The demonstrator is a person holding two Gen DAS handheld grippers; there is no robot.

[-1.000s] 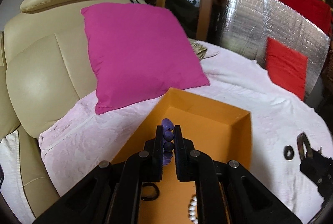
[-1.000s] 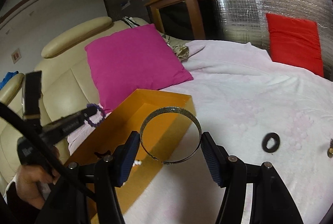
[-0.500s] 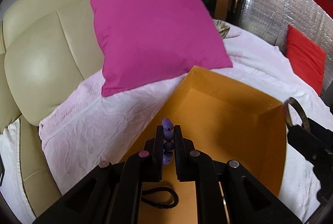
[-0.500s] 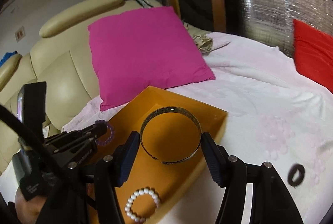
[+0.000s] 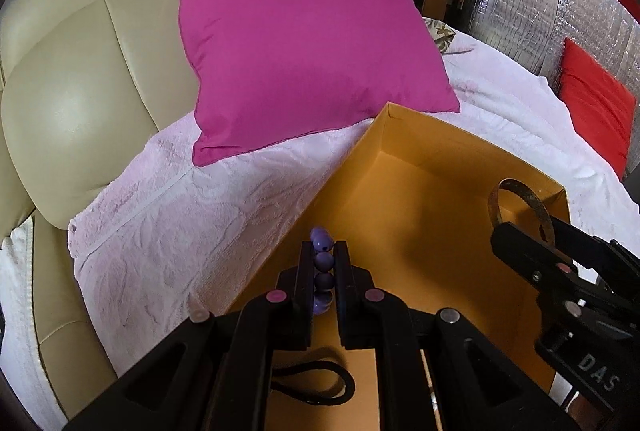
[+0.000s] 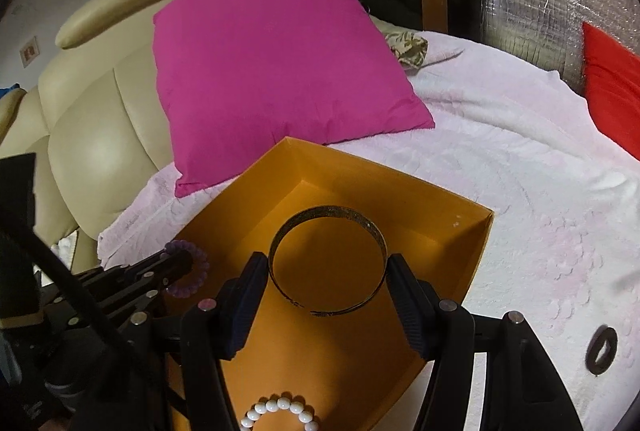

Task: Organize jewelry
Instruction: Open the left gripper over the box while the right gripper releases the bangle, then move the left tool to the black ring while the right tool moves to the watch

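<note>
An open orange box (image 5: 432, 191) (image 6: 472, 255) lies on a pale pink blanket. My left gripper (image 5: 323, 263) is shut on a purple bead bracelet (image 5: 322, 263) and holds it over the box's left wall; it also shows in the right wrist view (image 6: 188, 265). My right gripper (image 6: 326, 267) is shut on a dark metal bangle (image 6: 327, 217) held above the inside of the box; the bangle also shows in the left wrist view (image 5: 516, 199). A white pearl bracelet (image 6: 280, 411) and a black loop (image 5: 316, 385) lie in the box.
A magenta cushion (image 5: 300, 31) leans on a cream leather sofa (image 5: 80, 91) behind the box. A black ring-shaped piece (image 6: 601, 349) lies on the blanket (image 6: 540, 171) to the right. A red cushion (image 5: 592, 103) and silver foil panel stand at the far right.
Both grippers have moved left and forward over the orange box with their bracelets. The box now fills more of both views. The black ring stayed on the blanket.
</note>
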